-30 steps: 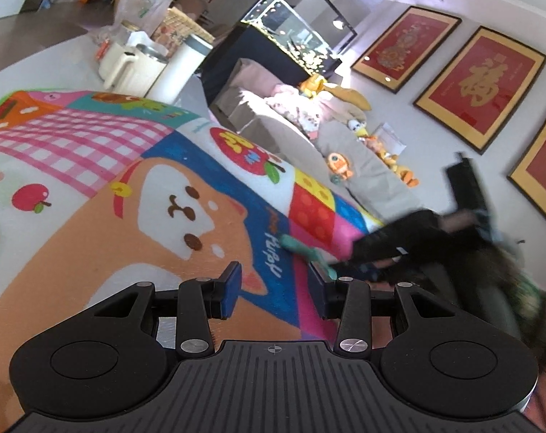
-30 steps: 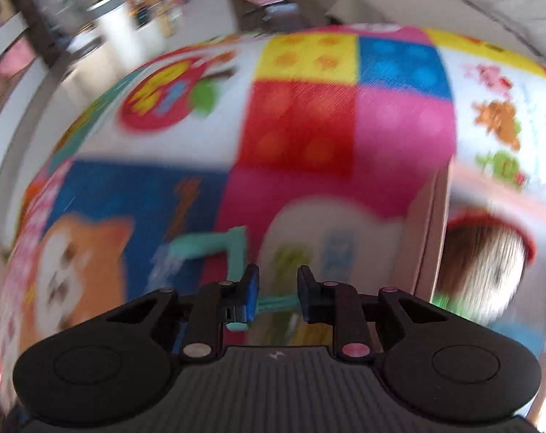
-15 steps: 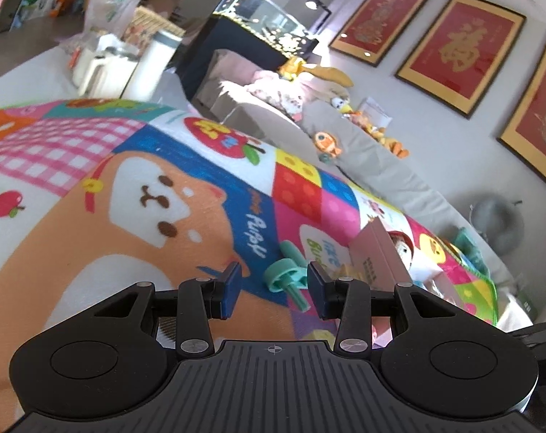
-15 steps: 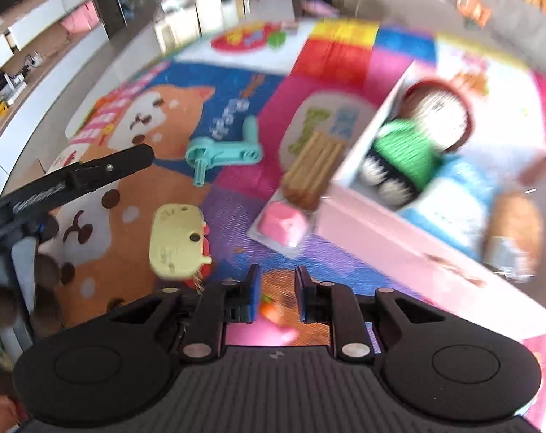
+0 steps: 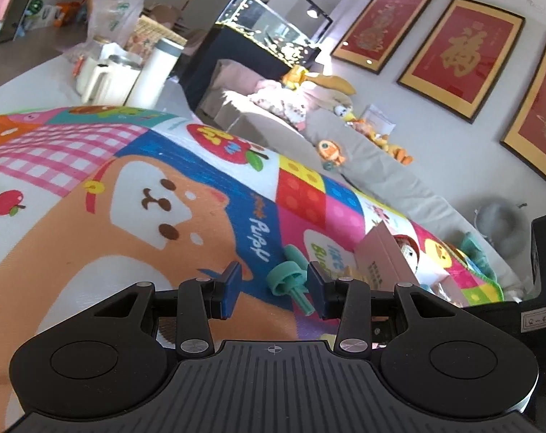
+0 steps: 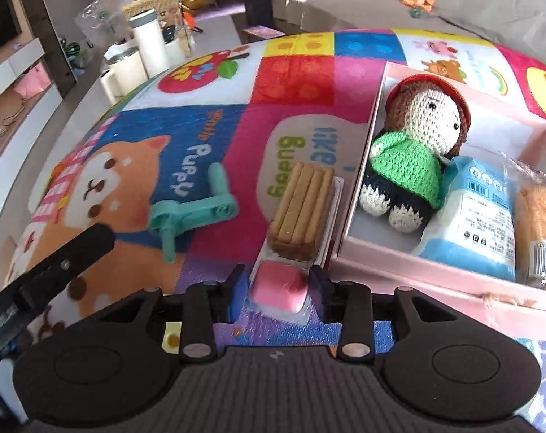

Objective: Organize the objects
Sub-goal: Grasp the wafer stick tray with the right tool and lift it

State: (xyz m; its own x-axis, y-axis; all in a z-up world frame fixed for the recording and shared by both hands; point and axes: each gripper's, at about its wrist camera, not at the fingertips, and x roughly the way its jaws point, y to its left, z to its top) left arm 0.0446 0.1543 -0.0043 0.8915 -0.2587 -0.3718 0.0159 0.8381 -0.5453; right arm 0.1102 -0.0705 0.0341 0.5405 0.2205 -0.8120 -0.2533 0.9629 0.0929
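Right wrist view: right tongs [image 6: 275, 294] spread wide around the pink end of the snack tray [image 6: 297, 231] on the mat [image 6: 215, 108], beside the box [image 6: 410, 263]. Close squarely, probably on its rims. Left tongs [image 5: 273, 285] gape over the crank [image 5: 289, 281]

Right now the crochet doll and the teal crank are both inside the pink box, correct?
Not quite. The right wrist view shows the crochet doll inside the pink box, but the teal crank lies outside it on the play mat.
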